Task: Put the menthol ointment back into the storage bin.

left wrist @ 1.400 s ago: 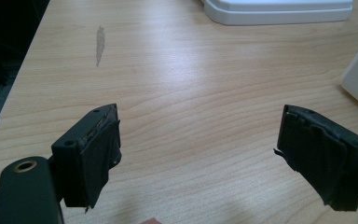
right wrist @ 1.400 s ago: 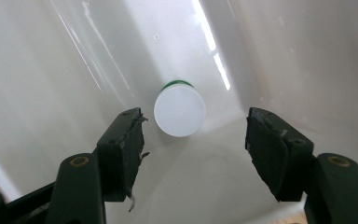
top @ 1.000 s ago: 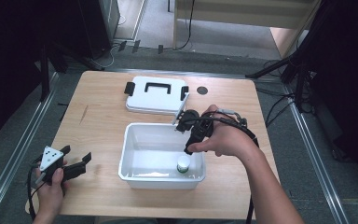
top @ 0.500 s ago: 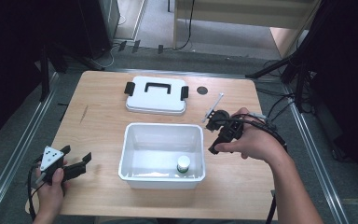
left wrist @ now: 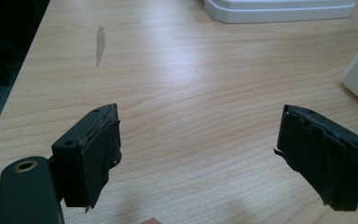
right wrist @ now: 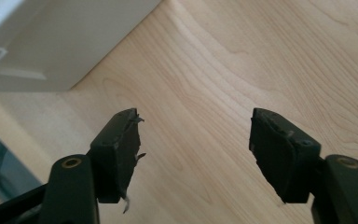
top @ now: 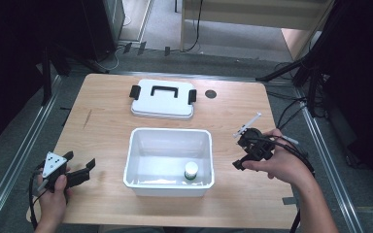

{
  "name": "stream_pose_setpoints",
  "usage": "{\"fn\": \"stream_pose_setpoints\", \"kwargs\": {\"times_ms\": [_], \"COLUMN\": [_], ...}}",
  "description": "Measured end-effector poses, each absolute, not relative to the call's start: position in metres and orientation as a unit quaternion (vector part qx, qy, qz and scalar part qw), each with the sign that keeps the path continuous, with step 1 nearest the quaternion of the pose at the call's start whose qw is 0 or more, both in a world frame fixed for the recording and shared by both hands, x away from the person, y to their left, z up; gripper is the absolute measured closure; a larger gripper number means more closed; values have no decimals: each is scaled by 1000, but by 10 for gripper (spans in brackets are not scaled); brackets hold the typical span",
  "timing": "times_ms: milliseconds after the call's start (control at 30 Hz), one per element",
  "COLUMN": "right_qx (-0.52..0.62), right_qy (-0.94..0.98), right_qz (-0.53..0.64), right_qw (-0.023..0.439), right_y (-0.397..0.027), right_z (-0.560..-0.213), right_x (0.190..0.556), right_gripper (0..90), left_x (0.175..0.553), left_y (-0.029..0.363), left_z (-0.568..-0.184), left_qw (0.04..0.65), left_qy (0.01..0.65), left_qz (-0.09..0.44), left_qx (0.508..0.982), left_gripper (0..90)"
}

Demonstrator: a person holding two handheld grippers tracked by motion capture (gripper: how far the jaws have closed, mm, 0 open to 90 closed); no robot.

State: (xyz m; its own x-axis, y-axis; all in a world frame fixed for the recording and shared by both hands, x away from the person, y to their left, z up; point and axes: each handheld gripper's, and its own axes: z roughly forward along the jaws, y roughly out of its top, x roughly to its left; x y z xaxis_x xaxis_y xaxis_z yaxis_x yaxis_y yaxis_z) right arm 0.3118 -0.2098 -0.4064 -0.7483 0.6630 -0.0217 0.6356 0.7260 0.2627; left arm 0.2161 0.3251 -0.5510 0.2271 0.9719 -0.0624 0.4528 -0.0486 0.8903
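- High view: the right gripper [top: 250, 148] has pulled right, out of the bin [top: 169, 162], leaving the bottle [top: 191, 170] inside; the lid [top: 163, 98] lies beyond.
- Left gripper view: jaws apart, empty.
- Right gripper view: jaws apart over bare table [right wrist: 242, 56]; placing looks done.

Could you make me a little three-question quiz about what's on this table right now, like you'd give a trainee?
1. True or false: the white lid sits closed on top of the white bin.
2. Which item lies inside the bin? A) a small white bottle with a green band B) a black cable C) a spoon
3. Fill in: the jaws of the left gripper and the right gripper both stand ____.

Key
1. False: the lid lies flat on the wooden table, beyond the bin.
2. A: the bottle stands near the bin's front right corner.
3. Open, with nothing between them.
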Motion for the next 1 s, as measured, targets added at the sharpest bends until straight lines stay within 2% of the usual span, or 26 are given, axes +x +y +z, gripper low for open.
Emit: {"fn": "stream_pose_setpoints", "kwargs": {"times_ms": [167,233,300,433,667,1000], "right_qx": [381,386,405,433,452,479], "right_qy": [895,888,865,827,782,729], "right_qz": [200,215,253,309,372,426], "right_qw": [121,129,154,182,214,240], "right_y": [-235,-240,-254,-272,-297,-325], "right_z": [-424,-427,-442,-464,-500,-529], "right_x": [297,294,285,272,252,234], "right_gripper": [250,232,165,129,41,23], "left_x": [216,216,216,216,216,217], "left_y": [325,325,325,325,325,325], "left_z": [-551,-551,-551,-551,-551,-551], "left_qw": [425,426,426,424,425,425], "left_qy": [542,542,542,542,544,544], "left_qz": [304,304,304,305,304,302], "left_qx": [658,657,657,658,657,657], "left_gripper": [143,143,143,143,143,143]}}
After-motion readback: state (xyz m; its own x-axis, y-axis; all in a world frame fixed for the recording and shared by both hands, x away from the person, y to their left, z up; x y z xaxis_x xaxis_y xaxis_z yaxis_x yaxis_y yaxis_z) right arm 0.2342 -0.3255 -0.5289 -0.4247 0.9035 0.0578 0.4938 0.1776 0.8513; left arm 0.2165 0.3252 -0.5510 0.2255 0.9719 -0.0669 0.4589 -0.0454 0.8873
